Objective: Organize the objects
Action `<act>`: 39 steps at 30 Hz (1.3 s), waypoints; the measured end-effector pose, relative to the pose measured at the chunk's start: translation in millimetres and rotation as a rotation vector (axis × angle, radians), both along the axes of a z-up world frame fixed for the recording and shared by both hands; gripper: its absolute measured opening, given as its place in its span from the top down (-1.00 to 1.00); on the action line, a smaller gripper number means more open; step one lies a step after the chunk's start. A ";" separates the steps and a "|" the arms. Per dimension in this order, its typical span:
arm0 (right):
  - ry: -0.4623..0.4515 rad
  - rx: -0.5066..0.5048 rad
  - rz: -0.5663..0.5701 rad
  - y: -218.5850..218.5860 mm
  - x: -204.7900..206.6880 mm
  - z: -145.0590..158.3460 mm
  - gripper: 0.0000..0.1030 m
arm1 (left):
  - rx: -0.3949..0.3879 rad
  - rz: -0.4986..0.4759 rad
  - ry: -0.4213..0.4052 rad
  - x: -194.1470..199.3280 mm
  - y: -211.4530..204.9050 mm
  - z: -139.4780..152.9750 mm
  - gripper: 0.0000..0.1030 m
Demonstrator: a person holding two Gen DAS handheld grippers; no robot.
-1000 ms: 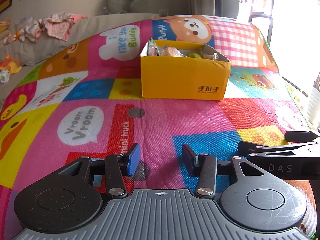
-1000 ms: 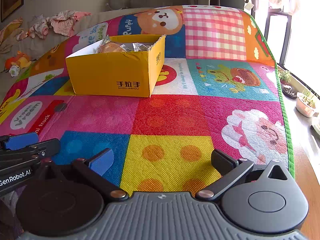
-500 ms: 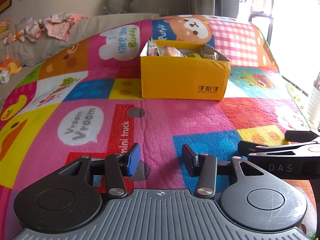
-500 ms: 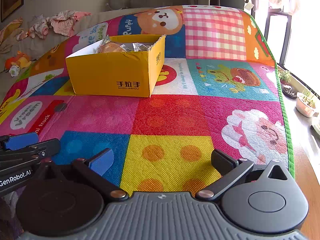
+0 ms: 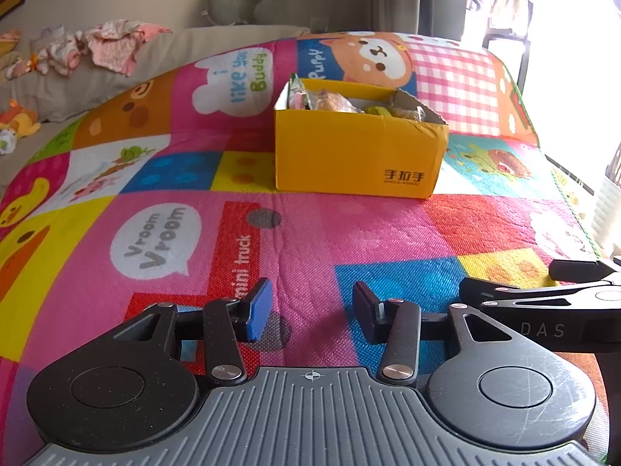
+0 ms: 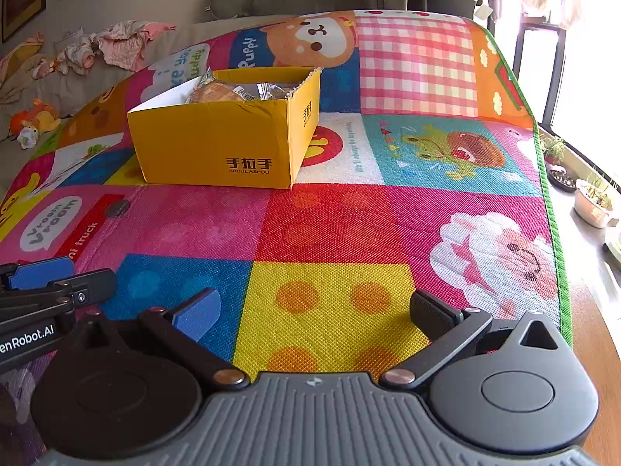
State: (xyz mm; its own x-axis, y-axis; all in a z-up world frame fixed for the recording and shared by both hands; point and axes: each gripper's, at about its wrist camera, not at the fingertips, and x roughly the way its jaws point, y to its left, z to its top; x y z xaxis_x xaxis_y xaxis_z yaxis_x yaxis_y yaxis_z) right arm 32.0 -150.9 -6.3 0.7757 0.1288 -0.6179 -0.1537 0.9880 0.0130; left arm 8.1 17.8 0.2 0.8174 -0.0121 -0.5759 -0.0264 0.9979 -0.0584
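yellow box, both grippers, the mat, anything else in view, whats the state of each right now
yellow cardboard box: upright on the mat, top open, packaged snacks inside
snack packets: lying in the box, wrapped
left gripper: open, nothing between the fingers, low over the mat
right gripper: wide open, nothing between the fingers, low over the mat
play mat: spread flat
clothes: crumpled in a heap behind the mat

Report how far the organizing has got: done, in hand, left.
Done: wrapped snacks already sit inside the yellow cardboard box on the play mat. In hand: nothing; the left claw and right claw are both open and empty, low over the mat. Left: no loose items show on the mat, so the job looks finished or nearly so.
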 end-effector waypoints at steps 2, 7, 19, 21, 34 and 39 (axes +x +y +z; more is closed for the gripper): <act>0.000 0.000 0.000 0.1 -0.1 -0.1 -1.00 | 0.000 0.000 0.000 0.1 -0.3 0.0 0.04; 0.000 0.000 0.000 0.1 -0.2 -0.1 -1.00 | 0.002 0.001 0.000 -0.4 -0.3 0.0 0.04; 0.000 0.000 0.000 -0.5 0.3 0.1 -1.00 | -0.003 0.001 0.000 -1.3 0.1 0.3 0.04; 0.000 0.000 0.000 -0.3 0.1 0.0 -1.00 | 0.001 0.001 0.001 -1.3 -0.2 0.3 0.04; 0.000 0.000 0.000 -0.3 0.2 0.0 -1.00 | 0.003 0.000 0.001 -0.7 -0.1 0.5 0.03; 0.000 0.000 0.000 -0.4 0.3 0.0 -1.00 | 0.003 -0.003 0.001 -0.7 -0.5 0.3 0.03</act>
